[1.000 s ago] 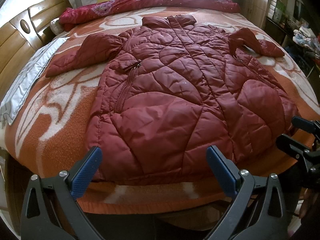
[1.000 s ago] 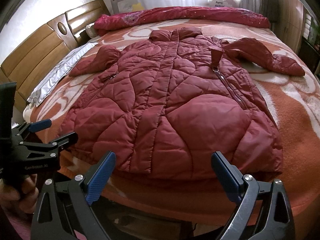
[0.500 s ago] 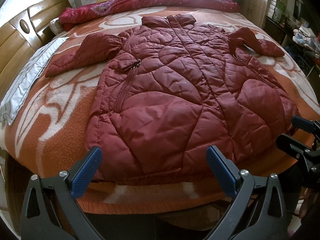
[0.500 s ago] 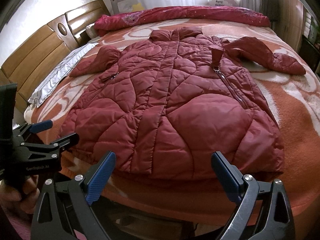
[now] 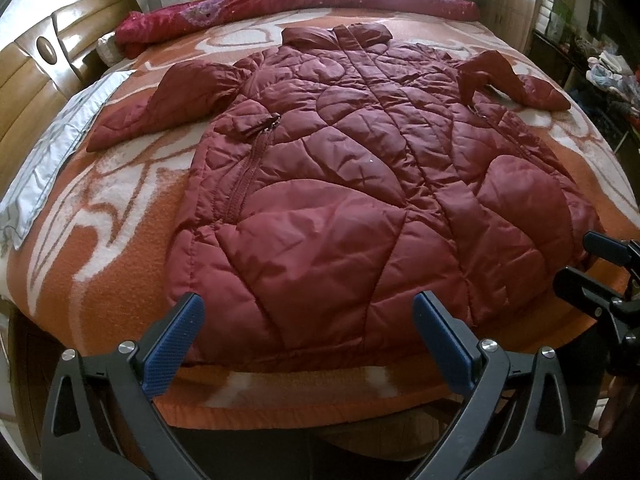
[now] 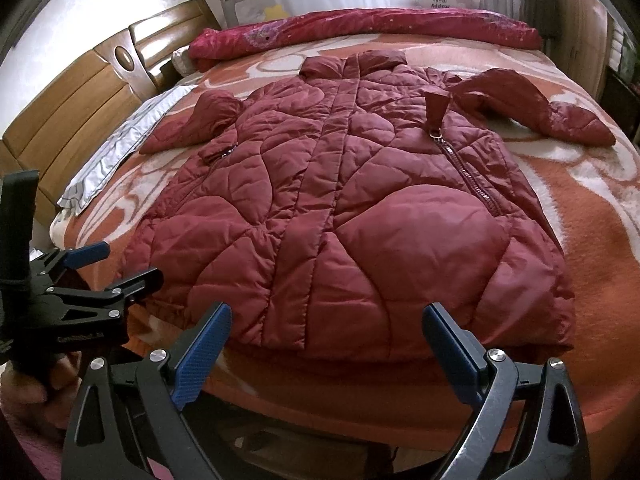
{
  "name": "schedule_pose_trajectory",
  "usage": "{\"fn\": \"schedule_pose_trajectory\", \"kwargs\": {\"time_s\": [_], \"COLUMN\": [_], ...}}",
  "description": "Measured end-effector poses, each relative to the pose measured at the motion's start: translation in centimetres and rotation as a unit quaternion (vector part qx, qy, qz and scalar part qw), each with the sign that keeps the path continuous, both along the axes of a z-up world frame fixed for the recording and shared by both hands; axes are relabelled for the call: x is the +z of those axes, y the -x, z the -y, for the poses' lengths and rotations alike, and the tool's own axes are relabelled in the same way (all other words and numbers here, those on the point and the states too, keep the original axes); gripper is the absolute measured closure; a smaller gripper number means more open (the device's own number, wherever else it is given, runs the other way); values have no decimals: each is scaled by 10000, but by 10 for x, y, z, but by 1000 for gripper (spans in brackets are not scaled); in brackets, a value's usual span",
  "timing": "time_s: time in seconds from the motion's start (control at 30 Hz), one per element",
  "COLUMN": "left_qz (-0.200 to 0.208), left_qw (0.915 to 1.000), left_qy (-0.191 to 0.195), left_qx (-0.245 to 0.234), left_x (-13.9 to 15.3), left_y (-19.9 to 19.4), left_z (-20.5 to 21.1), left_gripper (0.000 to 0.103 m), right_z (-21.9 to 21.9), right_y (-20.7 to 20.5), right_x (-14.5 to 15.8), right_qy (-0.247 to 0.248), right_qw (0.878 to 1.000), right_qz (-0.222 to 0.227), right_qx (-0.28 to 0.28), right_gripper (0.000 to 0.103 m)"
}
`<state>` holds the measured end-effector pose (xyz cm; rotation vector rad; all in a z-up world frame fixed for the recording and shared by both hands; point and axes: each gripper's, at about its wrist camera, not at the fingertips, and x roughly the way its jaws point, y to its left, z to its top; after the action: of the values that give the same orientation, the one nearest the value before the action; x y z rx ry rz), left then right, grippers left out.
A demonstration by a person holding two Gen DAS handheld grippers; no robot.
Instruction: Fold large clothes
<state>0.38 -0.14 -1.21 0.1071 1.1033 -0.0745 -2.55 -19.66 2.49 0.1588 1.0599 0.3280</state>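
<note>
A dark red quilted puffer coat (image 5: pixel 360 184) lies spread flat, front up, on the bed, collar at the far end and hem toward me; it also shows in the right wrist view (image 6: pixel 344 216). Both sleeves lie out to the sides. My left gripper (image 5: pixel 308 336) is open and empty just short of the hem's left half. My right gripper (image 6: pixel 328 344) is open and empty just short of the hem's right half. Each gripper shows at the edge of the other's view, the right one (image 5: pixel 592 264) and the left one (image 6: pixel 116 264), both beside the hem corners.
The coat rests on an orange and white blanket (image 5: pixel 100 216) covering the bed. A red rolled quilt (image 5: pixel 304 4) lies along the far edge. A wooden headboard (image 5: pixel 36 76) stands at the left, a grey pillow (image 5: pixel 52 152) beside it. Shelves with clutter (image 5: pixel 608 72) stand at the right.
Both grippers have shifted slightly toward the coat's hem. The coat has not moved.
</note>
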Motion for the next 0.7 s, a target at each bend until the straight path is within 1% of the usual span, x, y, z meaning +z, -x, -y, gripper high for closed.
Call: {"fn": "schedule_pose_trajectory", "kwargs": {"time_s": [0.03, 0.1, 0.13, 0.2, 0.3, 0.53, 0.7], "left_qz": [-130, -61, 80, 133, 45, 96, 34], "left_qw": [9999, 10000, 10000, 9999, 10000, 9999, 10000], "left_qy": [-2, 3, 18, 24, 9, 117, 31], "left_qx": [-2, -6, -13, -21, -30, -13, 24], "left_x": [0, 0, -1, -2, -3, -4, -7], "left_y": [-1, -3, -3, -5, -9, -27, -42], "left_z": [0, 0, 0, 0, -1, -5, -5], "left_gripper": [0, 0, 0, 0, 0, 0, 0], "right_z": [1, 0, 0, 4, 9, 29, 51], "right_y": [-1, -1, -1, -5, -10, -27, -46], "right_x": [0, -1, -1, -3, -4, -5, -7], "right_qy": [-1, -16, -22, -61, -116, -215, -307], "right_qw": [10000, 10000, 10000, 10000, 9999, 9993, 9982], "right_qz": [0, -10, -12, -22, -36, -17, -8], "right_qx": [-2, -4, -8, -22, -71, -295, -512], "right_gripper": [6, 6, 6, 6, 6, 6, 6]}}
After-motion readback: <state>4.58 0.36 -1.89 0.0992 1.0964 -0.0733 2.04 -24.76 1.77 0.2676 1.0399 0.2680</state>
